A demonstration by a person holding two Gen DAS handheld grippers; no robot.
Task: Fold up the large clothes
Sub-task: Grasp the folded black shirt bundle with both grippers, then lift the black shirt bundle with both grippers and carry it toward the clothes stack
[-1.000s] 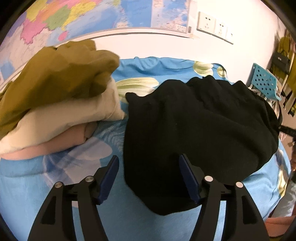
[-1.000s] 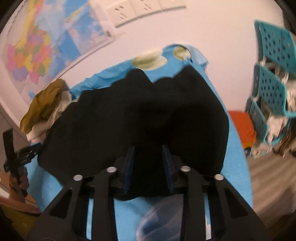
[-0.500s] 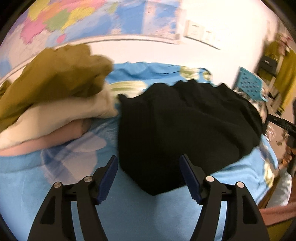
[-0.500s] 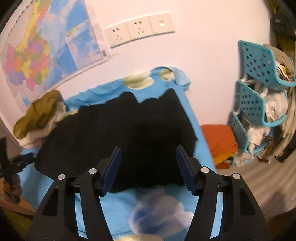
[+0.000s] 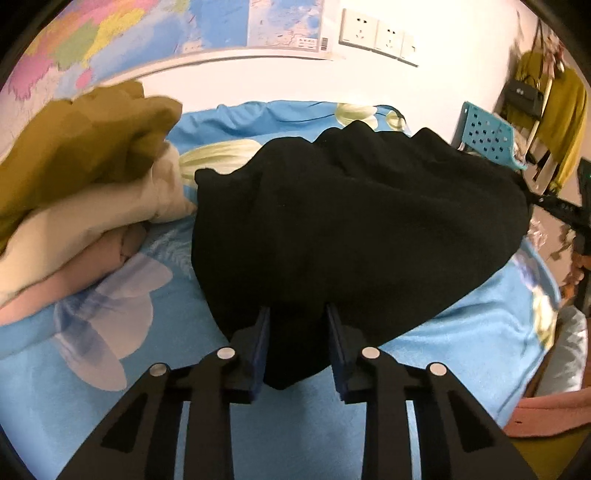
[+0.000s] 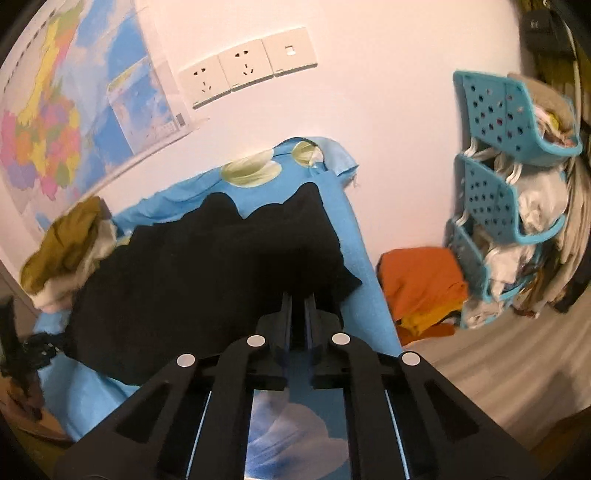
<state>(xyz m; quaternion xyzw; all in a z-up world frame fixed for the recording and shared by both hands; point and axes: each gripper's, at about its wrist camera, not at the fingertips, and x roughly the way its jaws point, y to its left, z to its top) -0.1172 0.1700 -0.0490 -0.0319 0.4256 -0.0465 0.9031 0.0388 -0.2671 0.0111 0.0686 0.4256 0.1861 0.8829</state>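
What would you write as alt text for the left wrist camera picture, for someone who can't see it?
A hand-held left gripper is closing its blue-padded jaws around the near edge of a black garment spread on a blue flowered sheet. To the left sits a pile of clothes, olive, cream and pink; a wall map hangs behind.

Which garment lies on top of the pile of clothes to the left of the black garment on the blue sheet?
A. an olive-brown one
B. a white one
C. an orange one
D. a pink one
A: in the left wrist view the olive-brown garment sits on top of the pile, over a cream one and a pink one, beside the black garment.
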